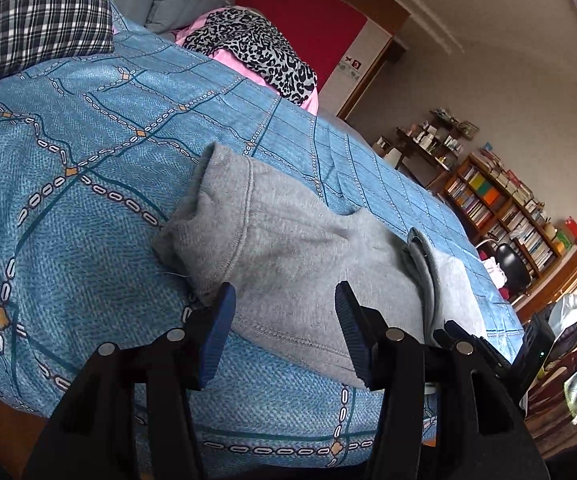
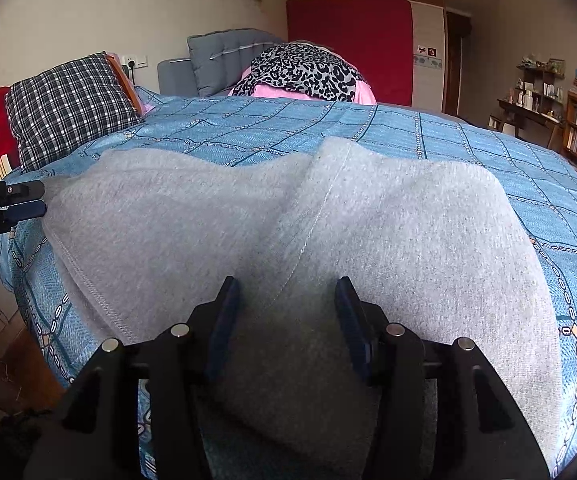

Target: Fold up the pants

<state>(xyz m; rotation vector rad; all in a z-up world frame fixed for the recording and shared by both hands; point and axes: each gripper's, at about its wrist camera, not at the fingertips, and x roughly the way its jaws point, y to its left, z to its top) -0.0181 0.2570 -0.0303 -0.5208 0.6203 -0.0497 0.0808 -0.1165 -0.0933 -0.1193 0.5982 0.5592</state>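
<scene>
One pair of grey pants (image 2: 288, 216) lies folded on a blue bedspread (image 1: 88, 140), beside one plaid pillow (image 2: 68, 108) and one leopard-print cloth (image 2: 304, 70). Two grippers work the bed: the left gripper (image 1: 286, 300) and right gripper (image 2: 288, 292) each stand about half open over the fabric, jaws empty, gripping nothing.

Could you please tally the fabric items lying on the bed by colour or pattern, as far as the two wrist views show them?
Grey pants: 1
Blue patterned bedspread: 1
Dark plaid pillow: 1
Leopard-print cloth: 1
Pink cloth beneath the leopard print: 1
Total: 5
</scene>
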